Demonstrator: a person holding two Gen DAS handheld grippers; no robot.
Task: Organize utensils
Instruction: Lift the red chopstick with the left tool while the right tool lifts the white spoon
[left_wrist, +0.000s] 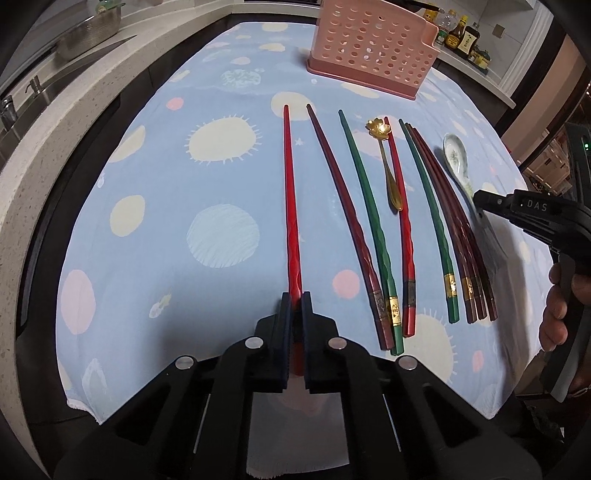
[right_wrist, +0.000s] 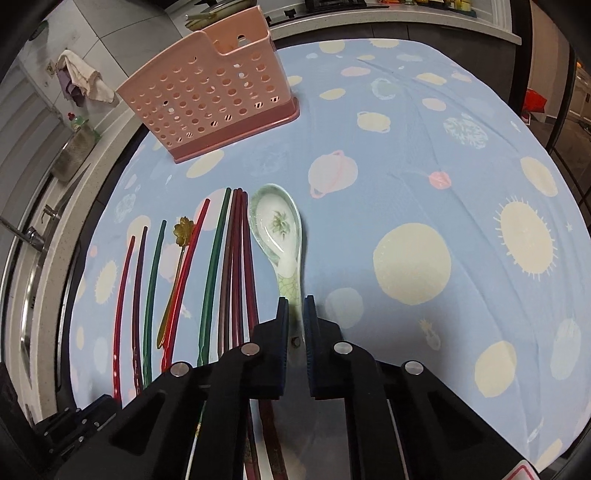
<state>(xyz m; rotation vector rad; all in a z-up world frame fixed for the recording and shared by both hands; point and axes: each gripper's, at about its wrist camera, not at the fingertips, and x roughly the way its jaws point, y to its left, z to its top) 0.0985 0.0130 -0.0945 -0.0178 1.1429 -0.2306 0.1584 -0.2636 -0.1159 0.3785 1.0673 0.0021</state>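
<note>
My left gripper (left_wrist: 295, 299) is shut on the thick end of a red chopstick (left_wrist: 290, 192) that lies on the cloth and points away. Beside it lie dark red, green and red chopsticks (left_wrist: 369, 206), a gold flower spoon (left_wrist: 388, 166) and a bundle of green and brown chopsticks (left_wrist: 454, 229). My right gripper (right_wrist: 295, 304) is shut on the handle of a white ceramic spoon (right_wrist: 277, 225); it also shows in the left wrist view (left_wrist: 480, 206). A pink perforated utensil holder (left_wrist: 373, 48) (right_wrist: 210, 92) stands at the back.
A blue cloth with sun and planet prints (right_wrist: 424, 184) covers the table. A sink and counter (left_wrist: 37, 92) run along the left. Sauce bottles (left_wrist: 461, 37) stand on the far counter. A rag (right_wrist: 85, 77) hangs on the wall.
</note>
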